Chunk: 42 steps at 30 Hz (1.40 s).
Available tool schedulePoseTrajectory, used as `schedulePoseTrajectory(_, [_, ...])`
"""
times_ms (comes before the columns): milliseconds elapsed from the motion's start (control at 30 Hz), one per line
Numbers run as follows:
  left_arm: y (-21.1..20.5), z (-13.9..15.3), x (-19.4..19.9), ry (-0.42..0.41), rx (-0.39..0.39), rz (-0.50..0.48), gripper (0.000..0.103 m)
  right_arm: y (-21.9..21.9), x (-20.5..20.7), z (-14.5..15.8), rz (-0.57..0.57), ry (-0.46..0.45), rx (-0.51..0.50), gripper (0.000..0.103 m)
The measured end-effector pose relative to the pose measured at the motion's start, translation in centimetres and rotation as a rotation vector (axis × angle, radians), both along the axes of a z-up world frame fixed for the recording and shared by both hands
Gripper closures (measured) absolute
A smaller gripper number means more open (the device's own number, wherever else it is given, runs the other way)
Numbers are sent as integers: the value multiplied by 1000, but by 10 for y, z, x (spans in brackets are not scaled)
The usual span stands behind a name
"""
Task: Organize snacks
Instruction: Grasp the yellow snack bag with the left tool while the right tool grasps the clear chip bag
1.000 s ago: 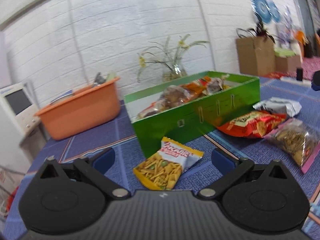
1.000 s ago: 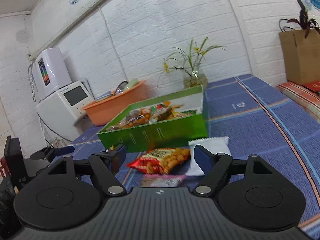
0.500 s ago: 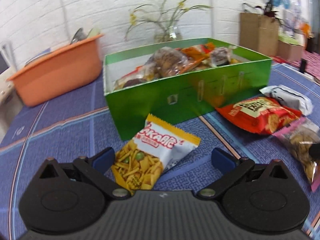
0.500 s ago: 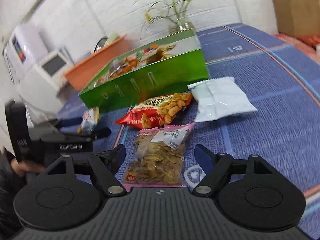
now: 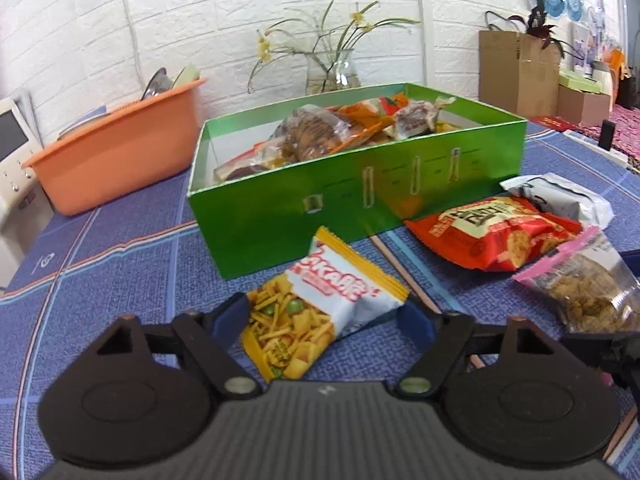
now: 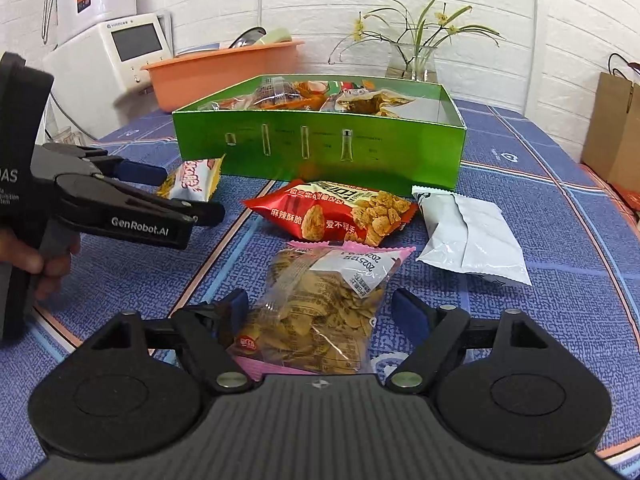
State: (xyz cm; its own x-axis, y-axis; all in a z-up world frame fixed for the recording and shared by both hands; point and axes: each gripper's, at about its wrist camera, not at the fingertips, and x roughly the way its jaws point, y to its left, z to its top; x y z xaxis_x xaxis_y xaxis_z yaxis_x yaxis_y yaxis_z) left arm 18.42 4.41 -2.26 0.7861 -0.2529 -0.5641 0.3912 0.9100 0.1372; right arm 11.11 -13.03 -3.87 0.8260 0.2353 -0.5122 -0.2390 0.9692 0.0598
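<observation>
While the left gripper (image 5: pixel 324 316) has just been closing around the yellow packet (image 5: pixel 320 308), the right gripper (image 6: pixel 320 312) stays apart.

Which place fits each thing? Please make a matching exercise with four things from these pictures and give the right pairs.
Things:
1. yellow-edged snack bag
2. pink-edged clear bag
3. red snack bag
4. orange basin

Places:
a. behind the green box
b. between the left gripper pads
c. between the right gripper pads
d. on the cloth, beside the white bag

Pairs: 1-b, 2-c, 3-d, 4-a
</observation>
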Motion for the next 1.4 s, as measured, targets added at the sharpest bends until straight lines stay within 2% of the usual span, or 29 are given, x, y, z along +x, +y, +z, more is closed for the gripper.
schedulePoseTrajectory(67, [-5, 0, -10, -14, 23, -13, 42, -2, -3, 0, 5, 0, 9, 0])
schedulePoseTrajectory(333, [-13, 1, -40, -35, 78, -58, 52, -12, -19, 2, 29, 22, 68, 0])
schedulePoseTrajectory(567, [-2, 13, -68, -38, 9, -39, 62, -27, -32, 5, 58, 72, 231, 1])
schedulePoseTrajectory(733, [4, 16, -78, -29, -27, -12, 66, -28, -40, 5, 62, 52, 233, 1])
schedulePoseTrajectory(800, [4, 18, -85, -40, -28, -29, 67, -32, -41, 4, 64, 56, 251, 1])
schedulePoseTrajectory(833, [3, 19, -89, -39, -28, -54, 63, -35, -41, 4, 63, 58, 259, 1])
schedulePoseTrajectory(867, [3, 21, -94, -45, -27, -82, 45, -36, -42, 4, 60, 60, 266, 1])
schedulePoseTrajectory(900, [2, 24, -99, -67, -23, -111, 41, -38, -42, 3, 55, 62, 270, 1])
schedulePoseTrajectory(967, [1, 27, -107, -123, 26, -172, 37, -41, -42, 2, 45, 65, 281, 1])
schedulePoseTrajectory(1067, [7, 29, -99, -154, 120, -260, 31, -47, -42, 2, 34, 72, 306, 1])
schedulePoseTrajectory(1200, [19, 27, -76, -169, 209, -489, 28, -50, -41, 2, 32, 89, 344, 1])
schedulePoseTrajectory(1267, [19, 27, -64, -169, 246, -605, 22, -51, -40, 2, 28, 98, 355, 1])
schedulePoseTrajectory(1300, [18, 27, -58, -154, 270, -656, 16, -51, -39, 1, 23, 104, 362, 0])
schedulePoseTrajectory(1333, [15, 25, -51, -123, 301, -708, 1, -52, -39, 1, 18, 109, 371, 0])
schedulePoseTrajectory(1400, [12, 20, -38, -7, 367, -827, 0, -55, -37, 0, 10, 115, 395, 0])
